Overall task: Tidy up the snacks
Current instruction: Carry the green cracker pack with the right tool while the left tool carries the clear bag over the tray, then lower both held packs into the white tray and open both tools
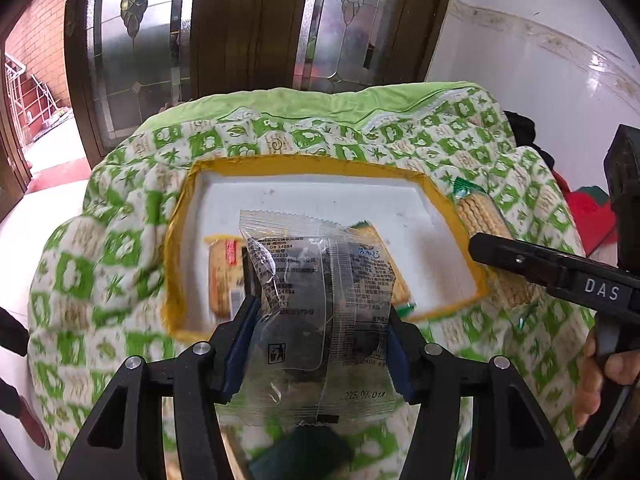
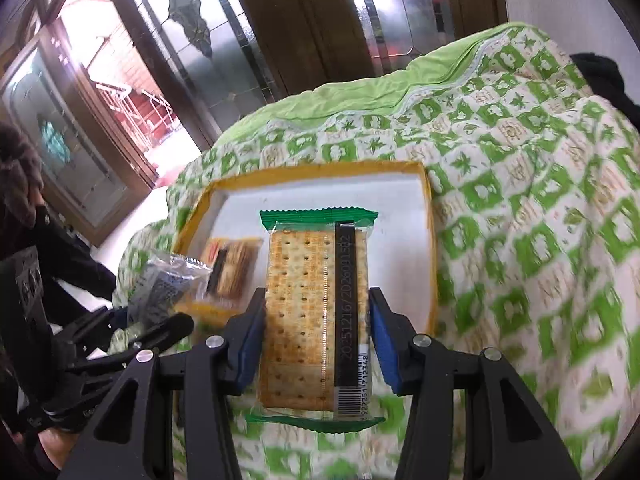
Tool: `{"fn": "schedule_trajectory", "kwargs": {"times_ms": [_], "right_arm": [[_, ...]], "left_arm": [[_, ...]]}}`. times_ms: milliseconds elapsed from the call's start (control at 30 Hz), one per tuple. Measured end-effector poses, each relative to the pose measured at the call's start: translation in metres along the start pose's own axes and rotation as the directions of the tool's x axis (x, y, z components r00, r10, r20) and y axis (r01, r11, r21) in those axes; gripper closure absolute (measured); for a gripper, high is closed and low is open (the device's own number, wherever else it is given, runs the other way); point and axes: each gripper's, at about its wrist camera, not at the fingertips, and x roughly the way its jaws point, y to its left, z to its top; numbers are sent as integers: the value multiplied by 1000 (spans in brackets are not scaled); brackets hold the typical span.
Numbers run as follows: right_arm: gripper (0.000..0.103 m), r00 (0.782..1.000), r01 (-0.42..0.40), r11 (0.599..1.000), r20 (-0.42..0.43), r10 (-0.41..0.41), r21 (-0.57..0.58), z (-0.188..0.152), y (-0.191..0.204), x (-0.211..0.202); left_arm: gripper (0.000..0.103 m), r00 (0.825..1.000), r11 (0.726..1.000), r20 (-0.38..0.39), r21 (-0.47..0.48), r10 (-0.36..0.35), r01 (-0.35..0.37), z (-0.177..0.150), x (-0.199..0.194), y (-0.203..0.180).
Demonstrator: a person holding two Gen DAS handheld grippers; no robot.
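Note:
My left gripper [image 1: 320, 316] is shut on a clear packet with a dark snack inside [image 1: 312, 304], held above the near edge of a white box with a yellow rim [image 1: 176, 248]. My right gripper [image 2: 316, 316] is shut on a green-edged cracker packet [image 2: 308, 304], held over the same yellow-rimmed box [image 2: 430, 240]. An orange cracker packet [image 1: 222, 276] lies in the box at its left side and shows as the orange packet [image 2: 232, 268] in the right wrist view. The right gripper [image 1: 496, 252] with its cracker packet [image 1: 480, 216] shows at the right in the left wrist view, and the left gripper [image 2: 160, 320] at the lower left in the right wrist view.
The box sits on a green and white patterned quilt [image 1: 120, 264] that covers the whole surface. Behind it stand wooden doors with leaded glass [image 1: 248, 32] and a white tiled wall [image 1: 540, 60]. A person's hand [image 1: 596, 384] holds the right gripper's handle. A red cloth [image 1: 592, 208] lies at the right.

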Motion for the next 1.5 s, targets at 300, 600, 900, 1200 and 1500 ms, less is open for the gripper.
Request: {"fn": "schedule_trajectory", "kwargs": {"times_ms": [300,600,900,1200,1500], "right_arm": [[55,998,36,999,-48,-35,12,16,-16,43],[55,990,88,996,-109,-87,-1,21,-31,80],[55,977,169,983,-124,-176,-65,21,-28,94],[55,976,160,983,-134,-172,-94,17,-22,104],[55,976,155,980,-133,-171,-121,14,-16,107]], "left_arm": [[42,999,999,-53,-40,-12,10,24,54,-2],[42,997,999,-75,-32,3,-5,25,82,1],[42,997,1000,-82,-28,-14,12,19,88,-13],[42,994,998,-86,-8,64,-65,22,96,5],[40,994,997,-71,-1,83,-83,19,96,2]]}}
